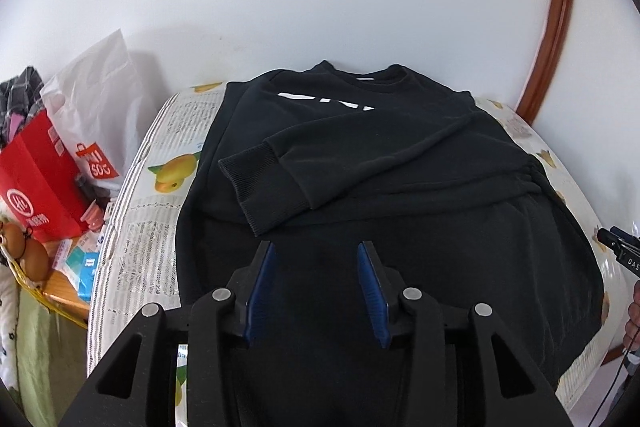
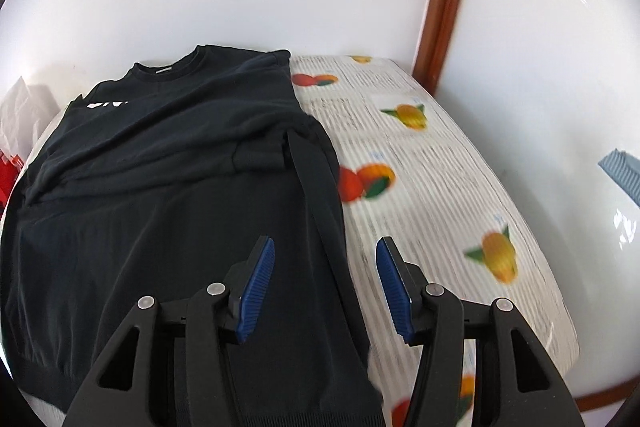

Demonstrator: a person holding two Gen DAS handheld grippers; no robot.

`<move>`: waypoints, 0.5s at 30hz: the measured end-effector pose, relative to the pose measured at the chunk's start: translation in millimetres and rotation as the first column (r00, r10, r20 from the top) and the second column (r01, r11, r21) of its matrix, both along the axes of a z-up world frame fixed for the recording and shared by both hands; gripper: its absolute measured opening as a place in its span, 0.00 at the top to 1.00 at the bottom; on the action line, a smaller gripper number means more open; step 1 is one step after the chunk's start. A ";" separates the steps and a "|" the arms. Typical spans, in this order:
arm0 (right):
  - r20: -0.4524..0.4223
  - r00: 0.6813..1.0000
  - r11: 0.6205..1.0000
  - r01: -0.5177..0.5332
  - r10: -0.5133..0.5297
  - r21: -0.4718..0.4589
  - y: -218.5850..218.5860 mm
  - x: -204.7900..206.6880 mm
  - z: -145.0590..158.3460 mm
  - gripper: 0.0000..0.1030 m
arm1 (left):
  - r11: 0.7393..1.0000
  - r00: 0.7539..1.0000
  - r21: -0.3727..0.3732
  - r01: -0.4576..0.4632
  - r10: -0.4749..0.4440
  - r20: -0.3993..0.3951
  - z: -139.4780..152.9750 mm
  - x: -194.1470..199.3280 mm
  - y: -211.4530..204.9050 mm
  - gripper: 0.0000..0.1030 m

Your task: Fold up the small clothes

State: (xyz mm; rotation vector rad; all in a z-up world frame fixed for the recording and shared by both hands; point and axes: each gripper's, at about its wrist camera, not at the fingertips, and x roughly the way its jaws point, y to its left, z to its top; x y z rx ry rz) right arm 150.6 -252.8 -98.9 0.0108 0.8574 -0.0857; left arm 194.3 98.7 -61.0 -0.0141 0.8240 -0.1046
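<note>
White wall behind, a brown wooden door frame (image 1: 554, 39) running up it, and below me the table under its fruit-print tablecloth (image 2: 432, 163). Spread across that cloth lies the black sweatshirt (image 1: 392, 187), neck toward the wall, white lettering on the chest half covered, and one sleeve (image 1: 280, 167) folded in over the front with its ribbed cuff lying toward the left side. My left gripper (image 1: 316, 259) hangs above the lower body of the sweatshirt, blue pads parted, nothing between them, gripping no cloth. My right gripper (image 2: 326, 259) hovers over the garment's right edge, jaws standing a bit wider, one pad above black fabric, the other above the striped cloth, holding nothing. Off the table's left end: a red paper bag (image 1: 36, 187) and a white plastic shopping bag (image 1: 100, 107).
</note>
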 end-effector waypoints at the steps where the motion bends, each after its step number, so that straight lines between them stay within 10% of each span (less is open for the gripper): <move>1: -0.002 1.000 1.000 0.003 -0.003 0.011 -1.2 -7.0 -0.1 0.49 | 1.000 1.000 0.008 0.004 -0.004 -0.002 1.3 -2.0 -1.9 0.59; 15: 0.031 0.996 0.993 -0.091 0.089 0.080 -23.3 -25.3 -9.2 0.33 | 0.989 0.988 0.004 -0.150 0.150 -0.027 10.8 -42.3 -12.6 0.36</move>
